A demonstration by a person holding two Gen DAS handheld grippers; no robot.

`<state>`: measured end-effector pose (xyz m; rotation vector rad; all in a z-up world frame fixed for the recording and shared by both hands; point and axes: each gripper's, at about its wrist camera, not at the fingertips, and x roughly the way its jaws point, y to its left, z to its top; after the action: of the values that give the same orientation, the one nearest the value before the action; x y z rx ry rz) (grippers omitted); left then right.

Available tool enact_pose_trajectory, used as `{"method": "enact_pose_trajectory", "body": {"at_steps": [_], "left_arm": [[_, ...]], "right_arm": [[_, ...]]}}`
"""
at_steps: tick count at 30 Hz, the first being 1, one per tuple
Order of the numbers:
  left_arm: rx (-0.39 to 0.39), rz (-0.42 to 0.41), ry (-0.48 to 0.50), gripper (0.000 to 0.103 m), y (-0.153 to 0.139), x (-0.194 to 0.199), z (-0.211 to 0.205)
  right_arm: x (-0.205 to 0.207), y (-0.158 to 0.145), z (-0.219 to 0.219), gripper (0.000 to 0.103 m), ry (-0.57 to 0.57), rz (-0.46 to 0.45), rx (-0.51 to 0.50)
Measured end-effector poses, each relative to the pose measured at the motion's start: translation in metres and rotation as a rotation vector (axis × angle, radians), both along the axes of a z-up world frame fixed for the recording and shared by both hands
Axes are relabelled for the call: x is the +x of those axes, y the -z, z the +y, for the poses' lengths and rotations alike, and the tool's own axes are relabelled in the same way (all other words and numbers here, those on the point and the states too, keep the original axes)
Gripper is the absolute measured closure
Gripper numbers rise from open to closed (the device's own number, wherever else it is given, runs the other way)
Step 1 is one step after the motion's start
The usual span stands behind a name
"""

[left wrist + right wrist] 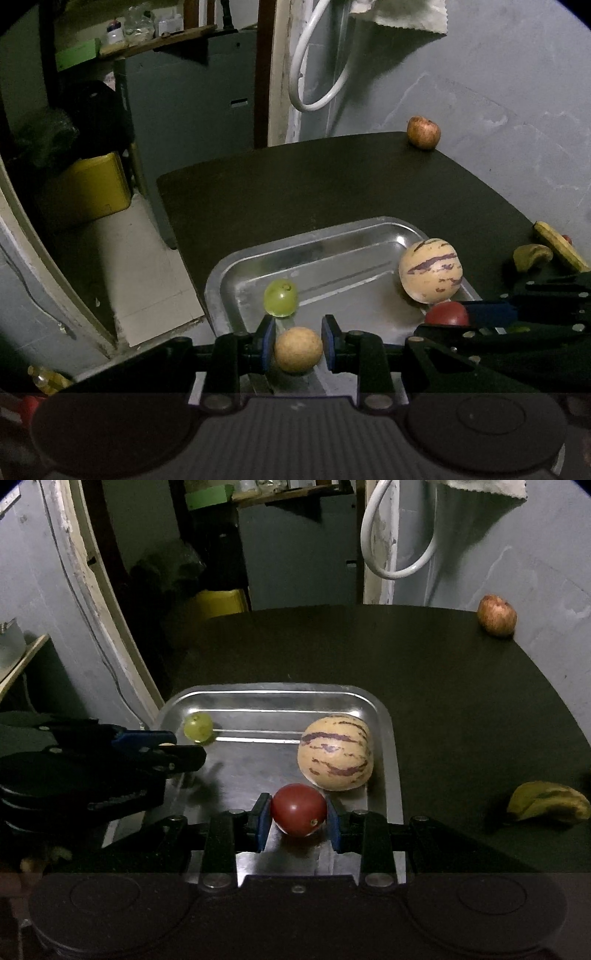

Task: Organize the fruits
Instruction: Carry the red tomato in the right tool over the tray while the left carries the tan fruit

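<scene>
A metal tray (pixel 332 236) (pixel 391 746) sits on the dark table. In it lie a green grape (pixel 280 298) (pixel 198 727) and a pale melon with purple stripes (pixel 430 270) (pixel 335 752). My left gripper (pixel 298 349) holds a small tan round fruit (pixel 297 350) between its blue pads over the tray's near edge. A gap shows on the right pad's side. My right gripper (pixel 298 818) is shut on a red tomato (pixel 299 809) (pixel 447 314) over the tray's near side, just in front of the melon.
A reddish apple (pixel 423 132) (pixel 496 616) lies at the table's far right corner by the wall. A banana (pixel 550 801) (pixel 532 256) lies on the table at the right. A yellow box (pixel 92 188) stands on the floor to the left.
</scene>
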<state>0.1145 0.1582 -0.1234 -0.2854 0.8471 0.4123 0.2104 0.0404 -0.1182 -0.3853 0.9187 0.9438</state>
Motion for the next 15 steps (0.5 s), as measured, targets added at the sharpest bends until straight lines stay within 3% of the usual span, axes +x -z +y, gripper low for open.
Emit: {"method": "enact_pose_trajectory", "body": {"at_steps": [15], "left_arm": [[0.007,0.018,-0.009,0.073,0.0074,0.0036,-0.0008]], "right_arm": [[0.0005,0.0104,0.0001,0.069,-0.017,-0.017,-0.024]]}}
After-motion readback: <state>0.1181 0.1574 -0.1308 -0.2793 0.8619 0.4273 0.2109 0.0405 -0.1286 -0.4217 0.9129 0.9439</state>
